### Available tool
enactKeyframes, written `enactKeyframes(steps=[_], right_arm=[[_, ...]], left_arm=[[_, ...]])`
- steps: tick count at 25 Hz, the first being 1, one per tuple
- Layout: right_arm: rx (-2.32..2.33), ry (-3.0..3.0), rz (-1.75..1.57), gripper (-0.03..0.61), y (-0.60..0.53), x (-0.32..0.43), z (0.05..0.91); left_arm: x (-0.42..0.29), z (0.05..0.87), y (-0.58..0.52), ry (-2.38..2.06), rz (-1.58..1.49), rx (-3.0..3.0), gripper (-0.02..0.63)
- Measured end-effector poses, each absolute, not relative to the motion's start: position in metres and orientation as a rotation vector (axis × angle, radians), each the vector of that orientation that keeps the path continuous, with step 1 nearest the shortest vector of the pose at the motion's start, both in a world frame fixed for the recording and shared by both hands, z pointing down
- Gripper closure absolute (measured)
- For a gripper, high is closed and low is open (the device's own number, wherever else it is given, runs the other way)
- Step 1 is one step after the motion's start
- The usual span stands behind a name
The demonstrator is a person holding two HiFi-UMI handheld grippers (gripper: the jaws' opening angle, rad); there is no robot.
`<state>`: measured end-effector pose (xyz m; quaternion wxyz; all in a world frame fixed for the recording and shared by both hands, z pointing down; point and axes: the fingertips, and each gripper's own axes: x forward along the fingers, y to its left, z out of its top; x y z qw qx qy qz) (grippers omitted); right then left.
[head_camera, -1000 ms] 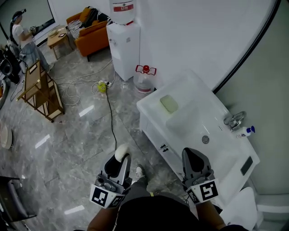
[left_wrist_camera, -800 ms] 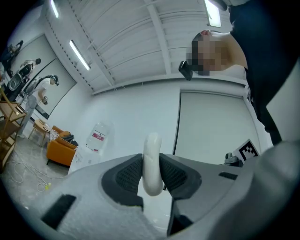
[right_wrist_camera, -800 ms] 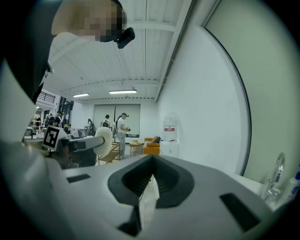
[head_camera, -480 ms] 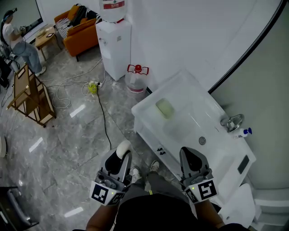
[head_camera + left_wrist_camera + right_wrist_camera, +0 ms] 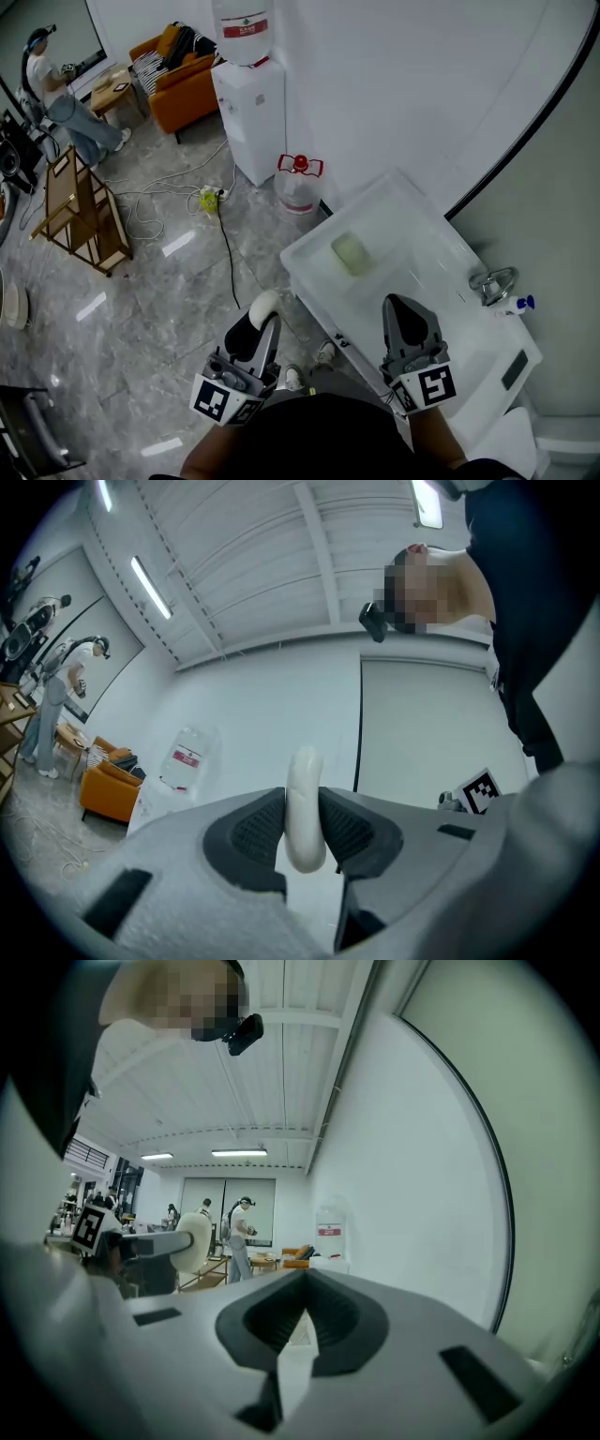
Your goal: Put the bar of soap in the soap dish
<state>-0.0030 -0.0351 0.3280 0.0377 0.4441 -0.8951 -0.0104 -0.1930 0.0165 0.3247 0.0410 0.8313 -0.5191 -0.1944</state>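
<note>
Clamping the bar of soap (image 5: 305, 803) edgewise for a secure carry, the left gripper (image 5: 257, 323) holds it well short of the soap dish (image 5: 352, 253) on the washbasin counter (image 5: 412, 216); the right gripper (image 5: 409, 317) is closed, empty.

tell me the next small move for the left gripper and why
Probably swing the left gripper forward and right toward the pale green soap dish on the white counter. Its jaws grip the bar of soap, but it hangs over the floor, short of the counter.
</note>
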Motion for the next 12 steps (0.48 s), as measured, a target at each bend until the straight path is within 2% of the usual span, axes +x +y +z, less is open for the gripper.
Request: enactKeyframes(steps=[12], right_arm=[[1.408,-2.726,0.040,0.565,-0.089,0.032,0.345]], left_arm=[[-0.159,0.333,-0.045,-1.531,-0.519,2.552,0.497]])
